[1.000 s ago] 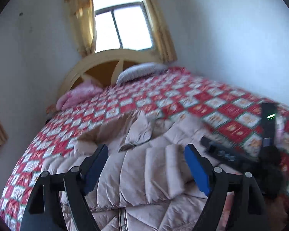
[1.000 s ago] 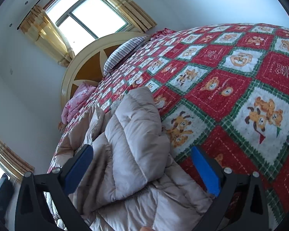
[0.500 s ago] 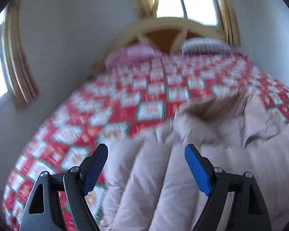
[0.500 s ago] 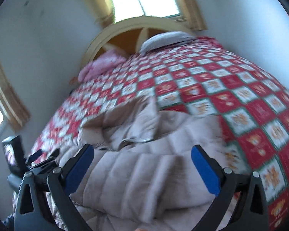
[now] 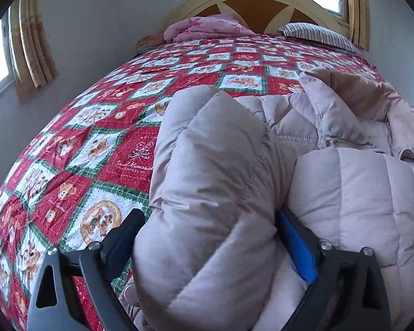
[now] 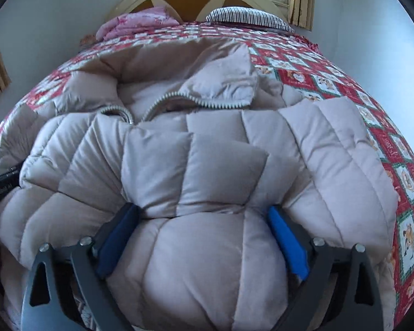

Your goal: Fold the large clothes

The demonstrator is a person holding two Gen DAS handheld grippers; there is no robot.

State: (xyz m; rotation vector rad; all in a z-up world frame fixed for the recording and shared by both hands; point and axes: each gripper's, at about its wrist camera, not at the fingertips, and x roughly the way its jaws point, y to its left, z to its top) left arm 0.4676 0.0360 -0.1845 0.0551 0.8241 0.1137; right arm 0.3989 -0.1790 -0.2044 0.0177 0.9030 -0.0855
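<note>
Both grippers, left [image 5: 207,244] and right [image 6: 201,238], gape wide around puffy coat [image 6: 207,149] bulk, grip uncertain. Beyond them the collar lies open on the bed [image 5: 96,138]; folding looks barely begun.

The puffy jacket [image 6: 207,171] bulges between the right gripper's [image 6: 201,237] blue pads [image 6: 287,245] and covers their inner faces, so whether they press the fabric or merely straddle it cannot be told; the same holds for the left gripper [image 5: 207,248], whose far pad [image 5: 124,237] lies in shadow behind a thick fold. The jacket's lower part runs off the bottom edge in both views, and its right side is cut off in the left wrist view. A black object [image 6: 2,184] at the left edge of the right wrist view is mostly out of frame, its small lettering unreadable.
</note>
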